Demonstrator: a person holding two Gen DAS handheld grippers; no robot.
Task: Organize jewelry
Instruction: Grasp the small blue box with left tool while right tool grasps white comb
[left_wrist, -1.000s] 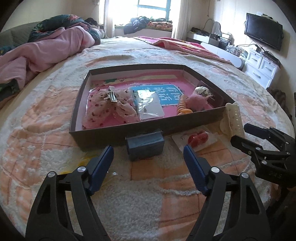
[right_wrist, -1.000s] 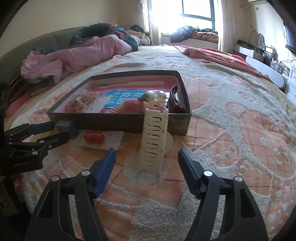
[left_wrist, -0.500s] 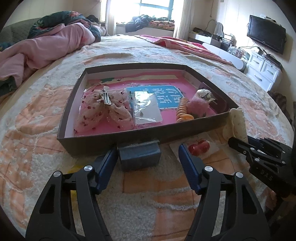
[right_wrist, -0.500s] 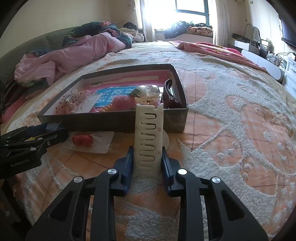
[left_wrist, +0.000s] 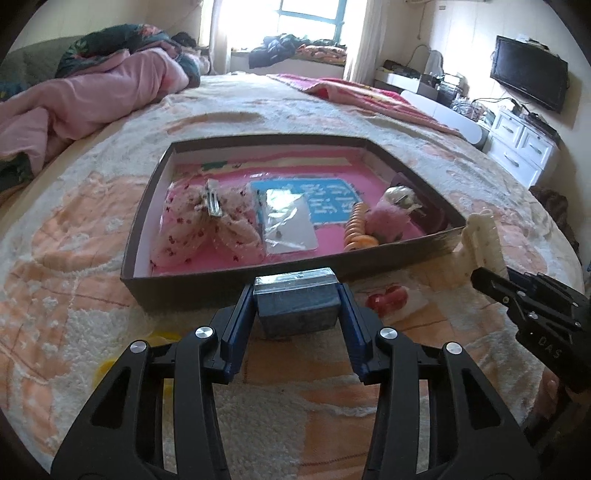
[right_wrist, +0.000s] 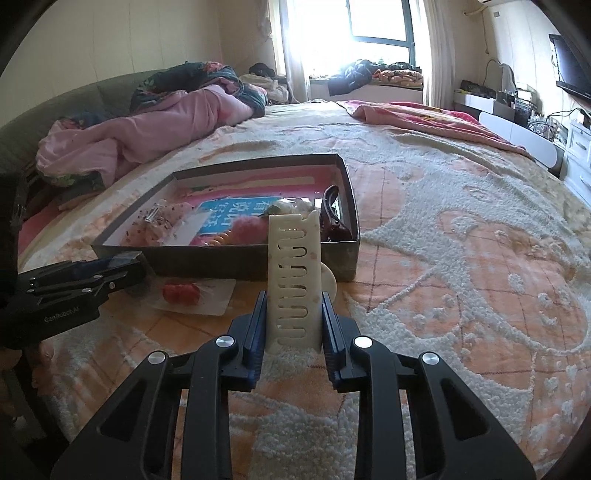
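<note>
Jewelry and hair pieces mostly lie in the shallow dark cardboard box with a pink floor (left_wrist: 236, 282), set mid-bed on the peach and cream tufted bedspread (right_wrist: 461, 258), probably as the collecting tray. Against its near wall sits the small blue-grey jewelry case (left_wrist: 297, 304), the left gripper (left_wrist: 297, 301) angled down with jaws closing on its sides. At the box's near right corner the cream slotted hair clip (right_wrist: 294, 277) stands upright, clamped by the right gripper (right_wrist: 293, 325), likely for lifting in

On the bed (left_wrist: 332, 122) lies the tray (left_wrist: 236, 275), with the small box (left_wrist: 297, 306) before it and the comb (right_wrist: 293, 280) at its right corner.
</note>
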